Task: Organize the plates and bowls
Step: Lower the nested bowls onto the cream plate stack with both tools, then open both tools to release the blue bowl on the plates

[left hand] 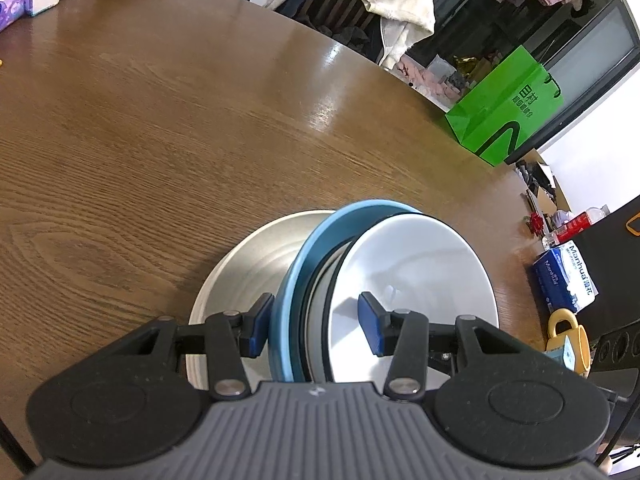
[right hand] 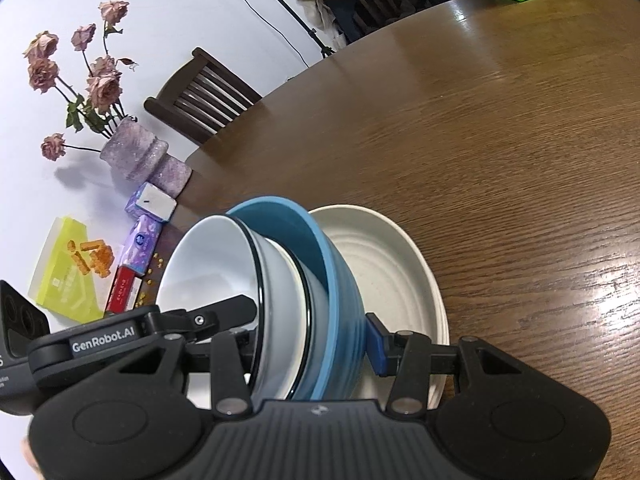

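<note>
You are carrying a nested stack over the tabletop (left hand: 160,128), just above the plate (right hand: 384,248). It is likely heavy, stiff, glazed and slick. The left tool (left hand: 316,328) and right tool (right hand: 320,344) are each clamping, half-open, across the rims: blue bowl (left hand: 298,264) outermost, white bowl (left hand: 416,264) innermost. Keep both grips level.

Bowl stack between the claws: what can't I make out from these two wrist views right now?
- Whether the stack touches the cream plate: the bowls and claw bodies hide its underside in both views.
- Bowl count: rims overlap, and the blue bowl covers the others' walls.
- Right claw: its left pad is hidden behind the white bowl.
- Plate's near rim: covered by claw bodies.
</note>
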A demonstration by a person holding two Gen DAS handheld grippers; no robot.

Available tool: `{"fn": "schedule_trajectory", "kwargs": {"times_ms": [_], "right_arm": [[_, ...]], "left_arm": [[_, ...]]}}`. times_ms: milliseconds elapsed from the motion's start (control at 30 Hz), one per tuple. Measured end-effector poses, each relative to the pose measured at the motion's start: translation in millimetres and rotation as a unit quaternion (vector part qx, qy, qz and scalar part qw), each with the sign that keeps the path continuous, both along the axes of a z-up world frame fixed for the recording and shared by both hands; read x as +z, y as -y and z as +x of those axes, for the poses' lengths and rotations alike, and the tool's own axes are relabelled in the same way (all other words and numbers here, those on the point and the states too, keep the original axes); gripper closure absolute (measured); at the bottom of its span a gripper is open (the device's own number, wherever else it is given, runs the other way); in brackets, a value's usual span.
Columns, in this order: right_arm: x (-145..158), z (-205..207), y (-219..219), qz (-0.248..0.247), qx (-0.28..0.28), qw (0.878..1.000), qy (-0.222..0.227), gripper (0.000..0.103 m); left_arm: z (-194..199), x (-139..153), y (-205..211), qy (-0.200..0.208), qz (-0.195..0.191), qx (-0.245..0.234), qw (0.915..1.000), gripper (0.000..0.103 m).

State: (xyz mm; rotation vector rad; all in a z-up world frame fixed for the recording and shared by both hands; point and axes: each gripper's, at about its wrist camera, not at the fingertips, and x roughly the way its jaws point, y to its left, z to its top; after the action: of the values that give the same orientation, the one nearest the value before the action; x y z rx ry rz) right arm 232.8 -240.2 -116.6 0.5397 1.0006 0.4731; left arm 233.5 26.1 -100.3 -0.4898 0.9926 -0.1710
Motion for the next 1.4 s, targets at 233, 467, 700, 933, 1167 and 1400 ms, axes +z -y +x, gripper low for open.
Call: {"fn": "schedule_trajectory", "kwargs": {"times_ms": [233,467,700,933,1167,1400], "right_arm": [[-1.9,3.7,-3.7,-0.008,-0.001,1.0,0.002,0.059],[0.3,2.7,-7.3,-0.015,0.005,1.0,0.015,0.057],[1.2,2.4,-8.2,-0.021,0.006,0.999,0.023,0.056],[9.1,-8.0,-1.4,-0.023,-0.003,0.998,0.057,0.033],[22.0,-31.2,3.6,-0.033,-0.011,0.993,0.116,0.016],[36.4,-70.9,1.9,-0.079,-0.039,0.974,0.208,0.011]], "left_arm": [[2.9,-4.0,0.2,0.001,-0.005,-0.002,1.0,0.057],[1.3,-6.2,-0.9,0.002,-0.011,-0.007,0.9999,0.048],[-6.2,0.2,-5.0,0.024,-0.007,-0.005,0.9997,0.03],[-21.2,11.3,-11.2,0.064,0.003,0.002,0.9979,0.01],[-49.5,25.1,-12.6,0.125,0.022,0.01,0.9919,0.0],[-91.8,39.1,-8.4,0.199,0.06,0.029,0.9777,0.0]]}}
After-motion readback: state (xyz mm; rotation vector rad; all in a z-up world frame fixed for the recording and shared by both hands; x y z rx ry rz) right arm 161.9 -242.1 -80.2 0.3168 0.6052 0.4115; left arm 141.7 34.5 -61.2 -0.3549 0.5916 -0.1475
